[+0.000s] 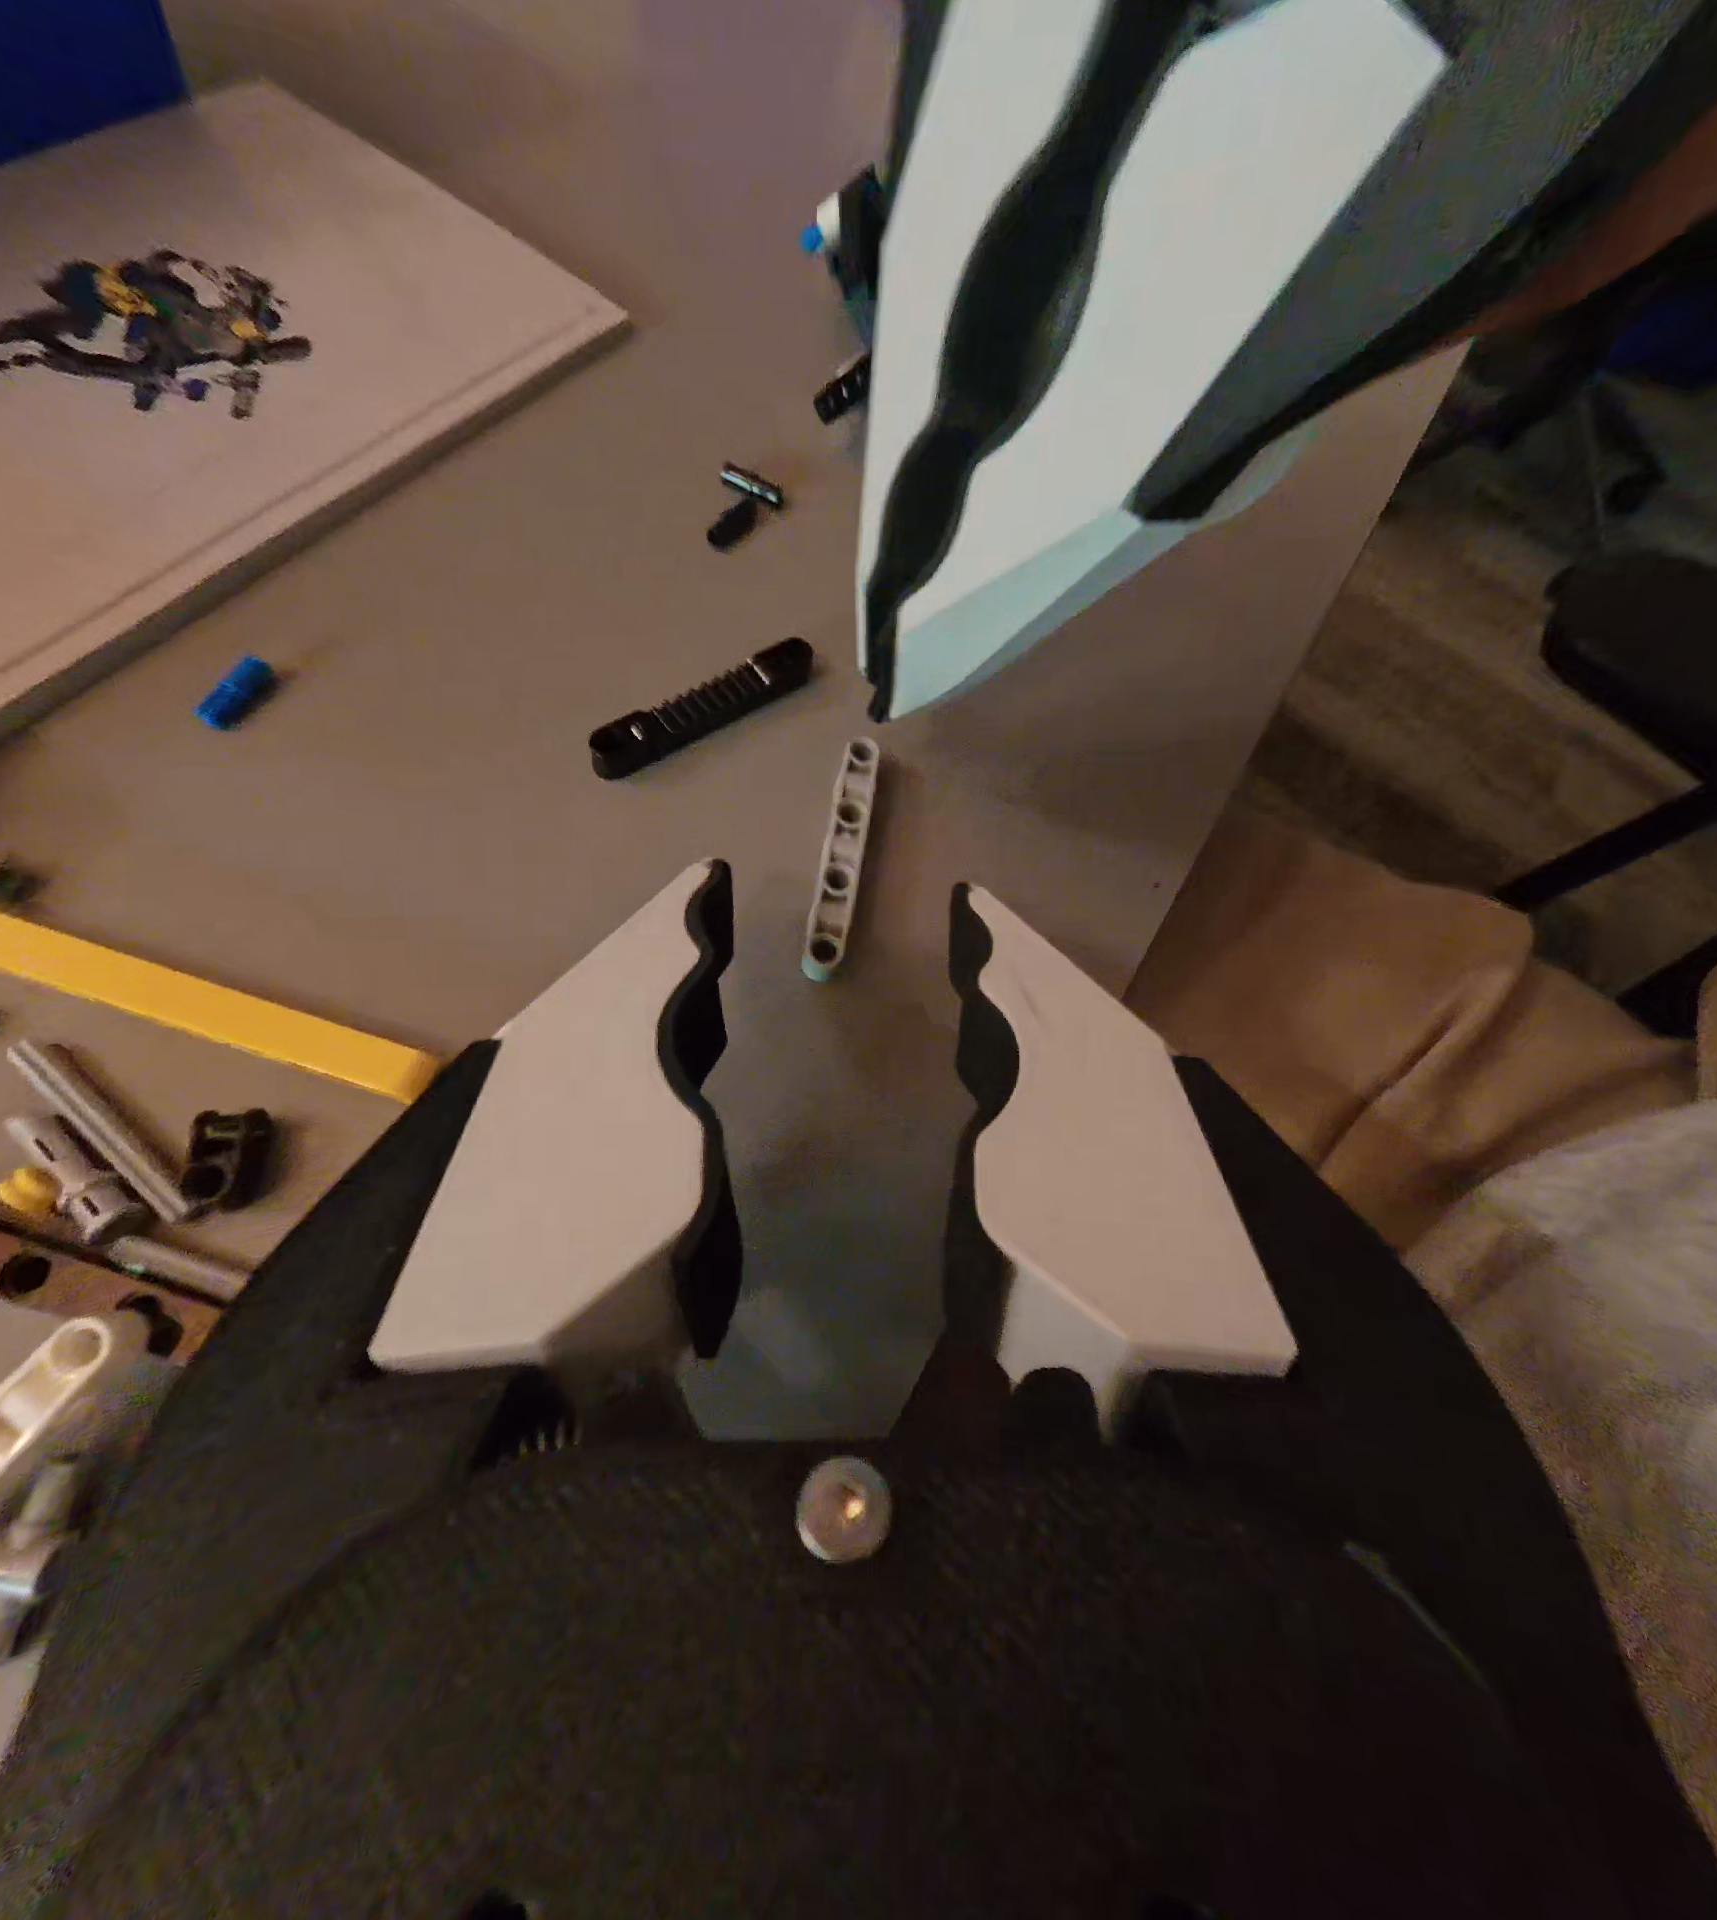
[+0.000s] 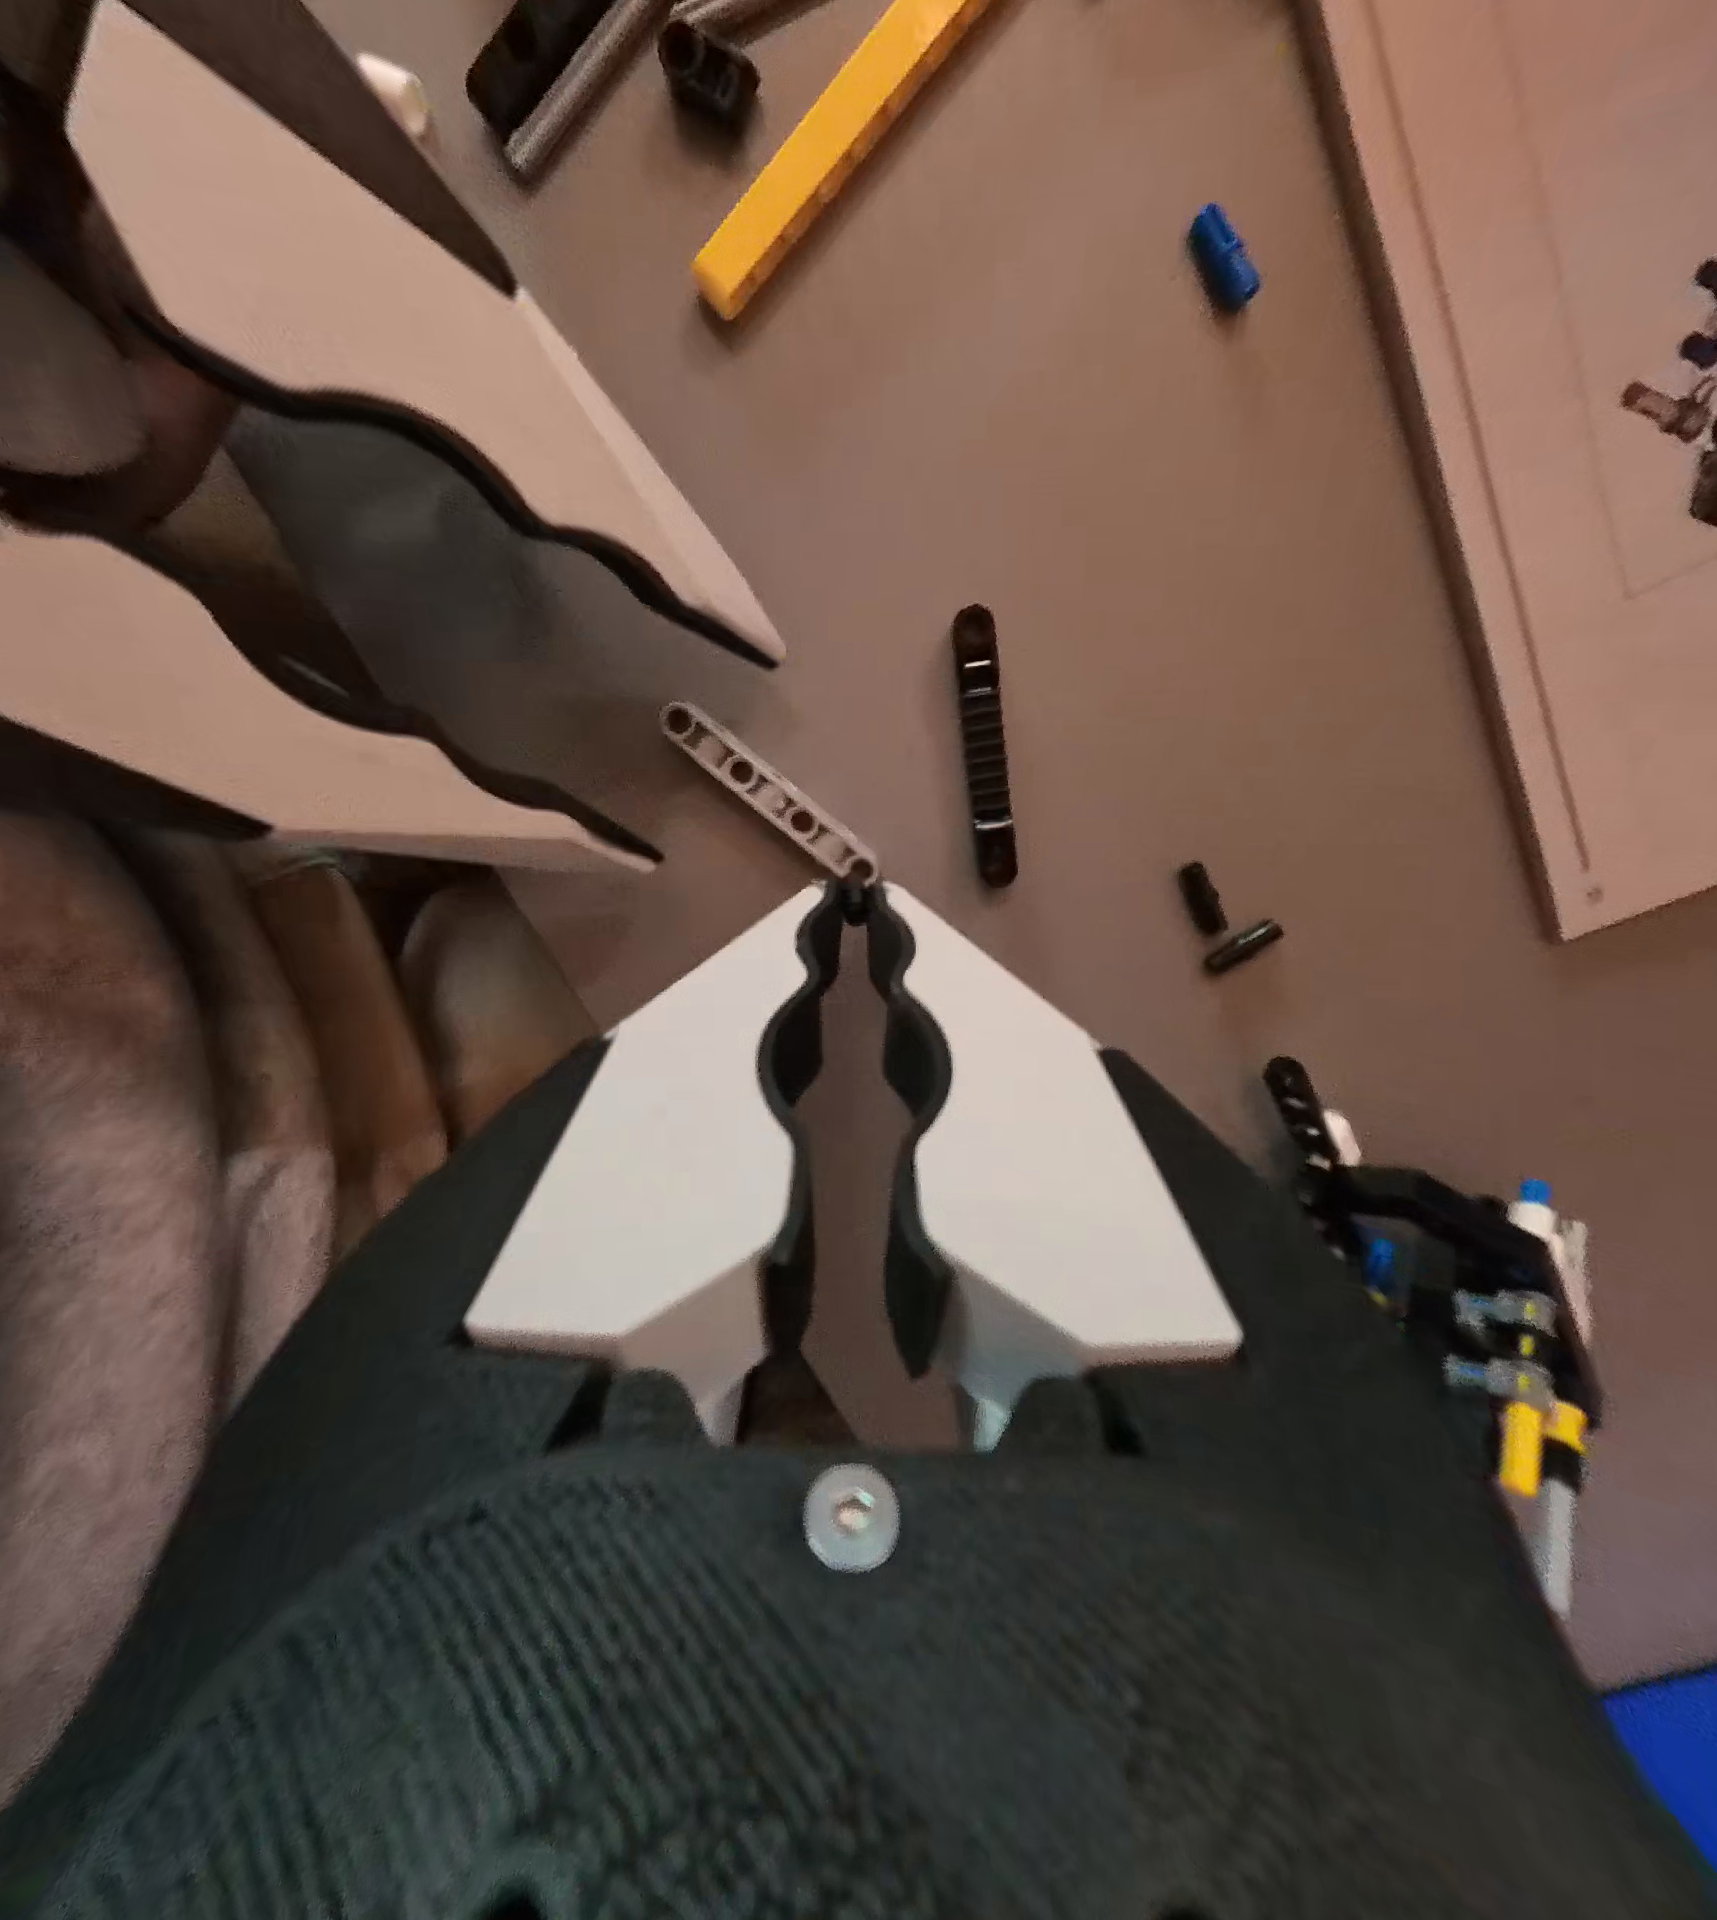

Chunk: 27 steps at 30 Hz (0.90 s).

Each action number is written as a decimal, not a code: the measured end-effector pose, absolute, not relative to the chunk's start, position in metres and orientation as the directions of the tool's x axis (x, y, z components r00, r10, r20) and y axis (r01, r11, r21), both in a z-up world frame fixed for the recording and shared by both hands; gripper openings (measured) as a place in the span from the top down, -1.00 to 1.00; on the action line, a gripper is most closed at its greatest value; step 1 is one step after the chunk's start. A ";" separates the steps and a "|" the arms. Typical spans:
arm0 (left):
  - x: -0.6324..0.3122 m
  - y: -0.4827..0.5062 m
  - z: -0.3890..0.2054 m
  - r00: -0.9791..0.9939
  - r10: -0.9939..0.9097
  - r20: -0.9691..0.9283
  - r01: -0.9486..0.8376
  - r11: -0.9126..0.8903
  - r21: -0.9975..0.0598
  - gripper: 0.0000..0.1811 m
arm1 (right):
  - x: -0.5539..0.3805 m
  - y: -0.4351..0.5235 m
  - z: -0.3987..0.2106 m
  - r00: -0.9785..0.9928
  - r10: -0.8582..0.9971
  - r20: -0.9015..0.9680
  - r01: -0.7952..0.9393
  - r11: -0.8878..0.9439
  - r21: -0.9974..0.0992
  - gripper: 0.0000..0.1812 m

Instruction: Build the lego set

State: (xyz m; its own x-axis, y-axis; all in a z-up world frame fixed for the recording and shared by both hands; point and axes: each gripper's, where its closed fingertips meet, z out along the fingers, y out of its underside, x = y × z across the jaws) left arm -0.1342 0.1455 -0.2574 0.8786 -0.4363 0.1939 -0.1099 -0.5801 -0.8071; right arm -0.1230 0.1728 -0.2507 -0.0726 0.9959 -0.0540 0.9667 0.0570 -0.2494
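Note:
A thin grey beam with holes [image 1: 839, 854] lies flat on the brown table near its edge. My left gripper [image 1: 838, 883] is open and empty, its jaws low on either side of the beam's near end. My right gripper [image 2: 852, 894] is shut on a small black pin [image 2: 851, 900], which its tips hold at the far end hole of the beam [image 2: 771, 795]. In the left wrist view the right gripper [image 1: 880, 712] comes down from the upper right. In the right wrist view the open left gripper [image 2: 714, 753] is at the upper left.
A black gear rack [image 1: 703, 707] lies just left of the beam. Two small black pins [image 1: 745, 504], a blue pin [image 1: 236, 691], a yellow beam [image 1: 158, 987], loose parts [image 1: 106, 1153] and the instruction booklet [image 1: 210, 364] lie further left. A partly built model [image 2: 1488, 1299] stands beyond. The table edge [image 1: 1259, 727] is close.

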 end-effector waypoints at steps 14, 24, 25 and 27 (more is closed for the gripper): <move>-0.134 0.149 -0.269 0.903 -0.423 0.070 -0.211 -0.581 -0.786 0.88 | -0.123 0.174 -0.263 -0.124 0.990 -0.064 0.978 0.111 -0.178 0.96; -0.132 0.148 -0.269 0.893 -0.442 0.085 -0.213 -0.582 -0.784 0.93 | -0.123 0.173 -0.263 -0.157 0.987 -0.043 0.977 0.149 -0.151 0.96; -0.132 0.148 -0.269 0.893 -0.441 0.088 -0.210 -0.584 -0.784 0.93 | -0.122 0.172 -0.263 -0.157 0.986 -0.048 0.978 0.148 -0.146 0.96; -0.132 0.148 -0.269 0.894 -0.439 0.093 -0.206 -0.586 -0.784 0.93 | -0.122 0.172 -0.264 -0.164 0.985 -0.049 0.978 0.155 -0.141 0.96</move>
State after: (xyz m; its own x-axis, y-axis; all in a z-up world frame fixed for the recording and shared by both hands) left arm -0.1322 0.1478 -0.2689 0.8937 -0.4388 0.0932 -0.2061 -0.5861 -0.7836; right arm -0.1220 0.1719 -0.2636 -0.1635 0.9853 -0.0491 0.9777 0.1552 -0.1412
